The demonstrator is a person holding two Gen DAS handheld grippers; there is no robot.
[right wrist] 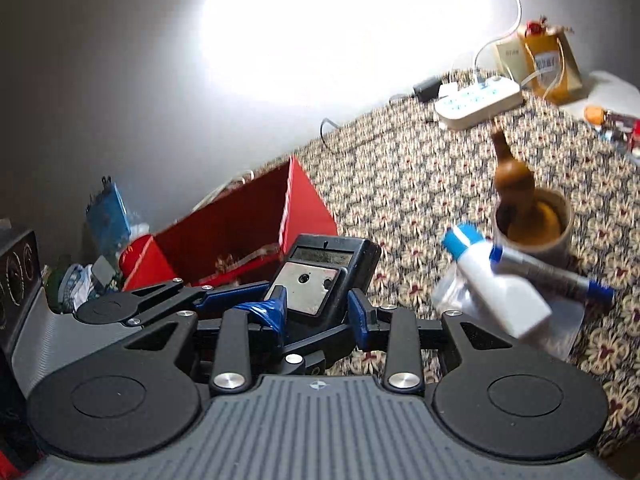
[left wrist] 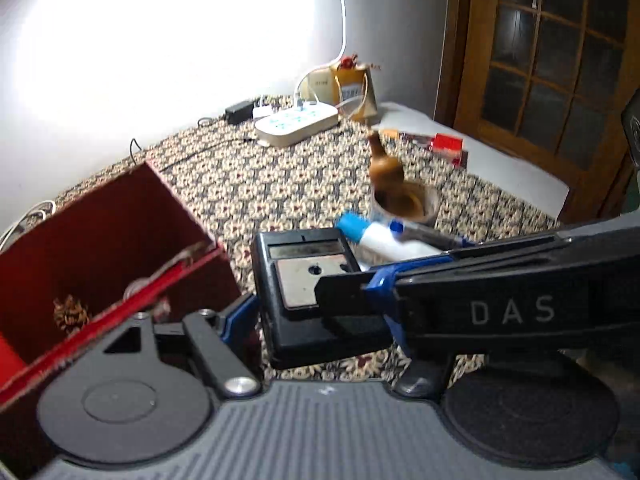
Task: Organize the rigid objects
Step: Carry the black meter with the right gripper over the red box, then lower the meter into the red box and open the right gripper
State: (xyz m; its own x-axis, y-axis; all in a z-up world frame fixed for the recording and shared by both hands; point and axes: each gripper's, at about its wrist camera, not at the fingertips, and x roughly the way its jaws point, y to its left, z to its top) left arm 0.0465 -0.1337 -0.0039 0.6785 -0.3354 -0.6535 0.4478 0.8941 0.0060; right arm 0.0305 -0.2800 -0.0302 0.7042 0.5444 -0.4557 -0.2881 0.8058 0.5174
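Observation:
A black hand-held meter (left wrist: 308, 280) with a grey panel lies on the patterned cloth, beside an open red box (left wrist: 100, 248). My right gripper (right wrist: 318, 314) is shut on the meter (right wrist: 320, 276), blue pads on both its sides. In the left wrist view the right gripper's finger (left wrist: 352, 296) lies across the meter. My left gripper (left wrist: 280, 320) is near the meter's left edge; only its left blue pad (left wrist: 240, 312) shows. A white bottle with a blue cap (right wrist: 496, 284) and a marker (right wrist: 556, 276) lie to the right.
A cup holding a brown gourd (right wrist: 528, 216) stands behind the bottle. A white power strip (right wrist: 476, 102) with cables and a yellow gift bag (right wrist: 552, 64) sit at the back. Clutter and a blue item (right wrist: 108, 220) lie left of the red box (right wrist: 240, 228).

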